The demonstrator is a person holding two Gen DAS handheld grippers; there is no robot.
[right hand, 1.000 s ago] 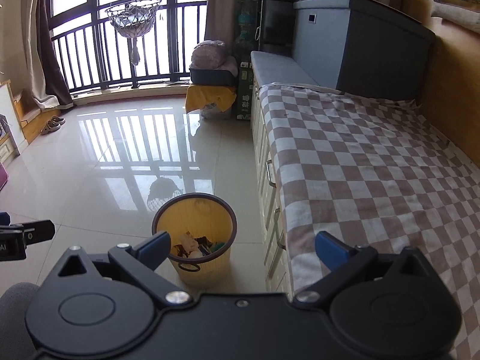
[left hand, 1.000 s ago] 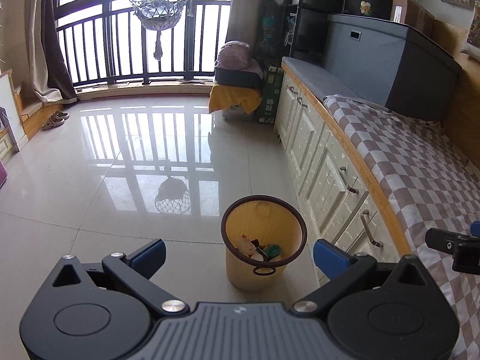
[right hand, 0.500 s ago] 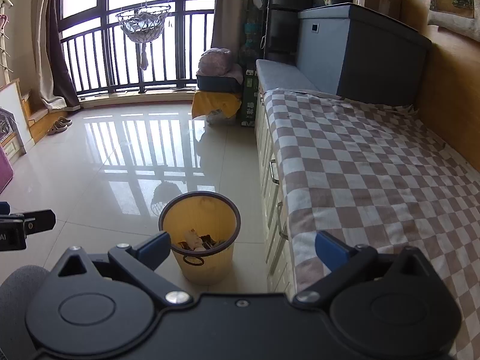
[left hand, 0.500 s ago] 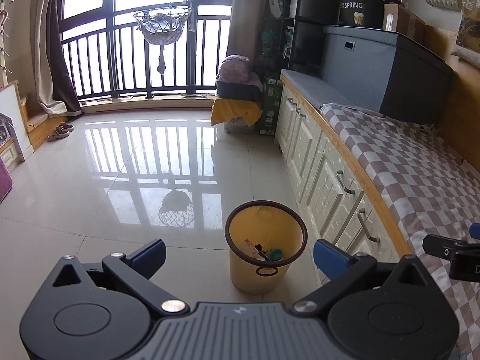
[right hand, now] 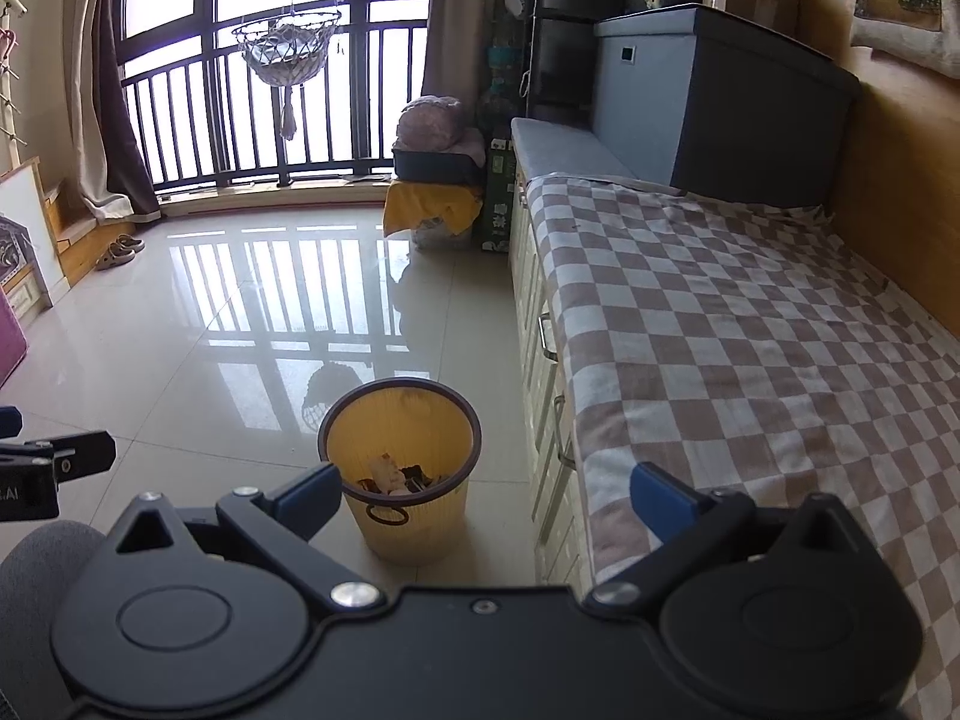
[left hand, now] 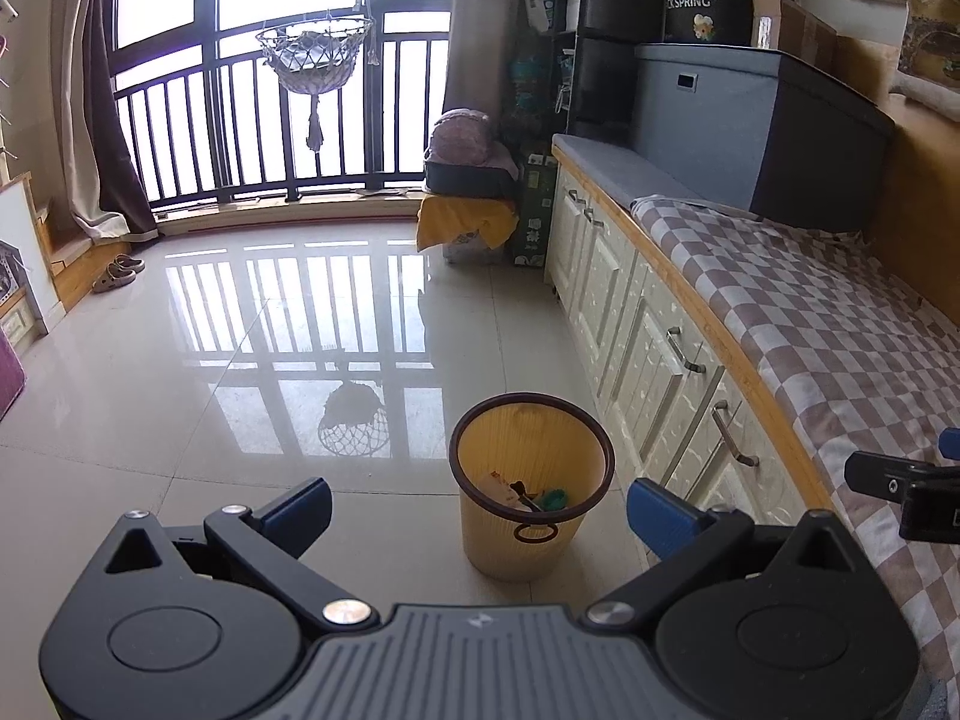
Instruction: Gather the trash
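At the far left of the room, a pair of slippers point(left hand: 118, 272) lies on the glossy tiled floor point(left hand: 180, 372) beside a wooden step, under the curtained balcony window where a net basket point(left hand: 313, 57) hangs. In the left wrist view, the left claw point(left hand: 478, 510) is spread wide and holds nothing; the yellow wastebasket point(left hand: 531, 483) with its dark brown rim stands on the floor ahead, framed between the two blue fingertips point(left hand: 300, 501), a little nearer the right one. Bits of trash point(left hand: 523, 493) lie at its bottom. In the right wrist view, the right claw point(right hand: 483, 495) is likewise spread and empty; there the wastebasket point(right hand: 401, 468) sits just beyond its left fingertip, left of centre, with crumpled trash point(right hand: 396, 475) inside. Right of the basket runs a row of cream cabinet drawers point(left hand: 654, 372) with metal handles, close beside it, and above them the bed covered in a brown-and-white checked cloth point(right hand: 750, 348). A grey storage box point(right hand: 714, 102) stands at the bed's far end.
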